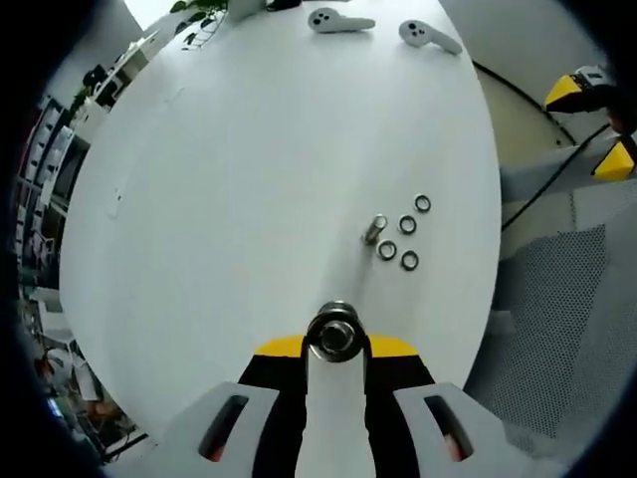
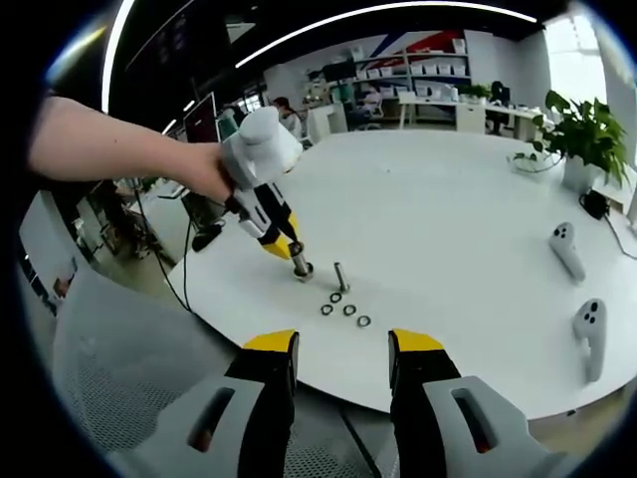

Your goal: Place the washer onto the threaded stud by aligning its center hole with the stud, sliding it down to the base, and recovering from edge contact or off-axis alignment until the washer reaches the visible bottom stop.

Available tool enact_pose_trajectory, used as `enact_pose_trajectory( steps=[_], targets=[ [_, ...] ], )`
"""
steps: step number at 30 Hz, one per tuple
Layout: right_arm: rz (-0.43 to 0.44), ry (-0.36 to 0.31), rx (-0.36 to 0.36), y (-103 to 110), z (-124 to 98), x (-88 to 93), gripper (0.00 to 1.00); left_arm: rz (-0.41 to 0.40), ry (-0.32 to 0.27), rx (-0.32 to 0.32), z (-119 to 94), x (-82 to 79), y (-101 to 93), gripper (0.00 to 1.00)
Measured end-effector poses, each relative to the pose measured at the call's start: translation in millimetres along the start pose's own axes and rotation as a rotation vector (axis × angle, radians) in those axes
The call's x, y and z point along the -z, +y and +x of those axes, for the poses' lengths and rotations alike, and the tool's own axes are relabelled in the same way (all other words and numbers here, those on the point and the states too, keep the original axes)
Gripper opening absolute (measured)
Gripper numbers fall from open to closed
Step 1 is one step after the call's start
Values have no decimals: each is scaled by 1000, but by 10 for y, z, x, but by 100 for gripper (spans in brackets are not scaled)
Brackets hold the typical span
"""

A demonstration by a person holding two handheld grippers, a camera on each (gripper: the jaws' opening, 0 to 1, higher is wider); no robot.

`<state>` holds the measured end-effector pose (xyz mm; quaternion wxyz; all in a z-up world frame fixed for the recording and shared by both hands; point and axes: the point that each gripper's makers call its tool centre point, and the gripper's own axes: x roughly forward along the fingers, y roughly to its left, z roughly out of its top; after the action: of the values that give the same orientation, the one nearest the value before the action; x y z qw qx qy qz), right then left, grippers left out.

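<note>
Four washers (image 1: 406,241) lie loose on the white bench (image 1: 249,179), right of centre in the left gripper view, clustered just beside an upright threaded stud (image 1: 374,229). In the right gripper view the same washers (image 2: 344,309) sit just below the stud (image 2: 341,276) near the middle of the frame, close to the bench's (image 2: 448,219) near edge.

At the bottom centre of the left gripper view, the left gripper (image 1: 336,344) has its yellow-tipped fingers closed on a round metal nut-like piece (image 1: 335,333), seen end-on. The right gripper view shows that gripper (image 2: 295,261) left of centre, held by a person's hand (image 2: 209,169) and angled down so its tip is near the bench, just left of the stud.

The right gripper (image 2: 341,349), at the bottom of its own view, has its fingers spread wide apart with nothing between them, hanging off the bench edge.

Two white handheld controllers (image 2: 577,289) lie at the right of that frame, and a potted plant (image 2: 582,134) stands at the upper right.
</note>
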<state>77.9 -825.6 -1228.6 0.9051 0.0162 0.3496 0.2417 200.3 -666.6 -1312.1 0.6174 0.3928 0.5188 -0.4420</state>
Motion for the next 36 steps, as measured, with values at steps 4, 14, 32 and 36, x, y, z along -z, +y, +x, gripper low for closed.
enact_pose_trajectory(
  steps=[4, 14, 32, 36],
  targets=[
    [0, 3, 2, -4, -1, 6, 38, 6, 13, 11, 109, 19, -2, 18],
    [-21, 22, 6, -6, 7, 35, 38, 72, 49, 8, 361, 70, -44, 18],
    [-14, 26, 8, -9, 10, 44, 38, 66, -15, 24, 392, 40, -76, 22],
    [-15, 24, 6, -5, 8, 39, 38, 28, -25, 10, 309, 59, -54, 24]
  ],
)
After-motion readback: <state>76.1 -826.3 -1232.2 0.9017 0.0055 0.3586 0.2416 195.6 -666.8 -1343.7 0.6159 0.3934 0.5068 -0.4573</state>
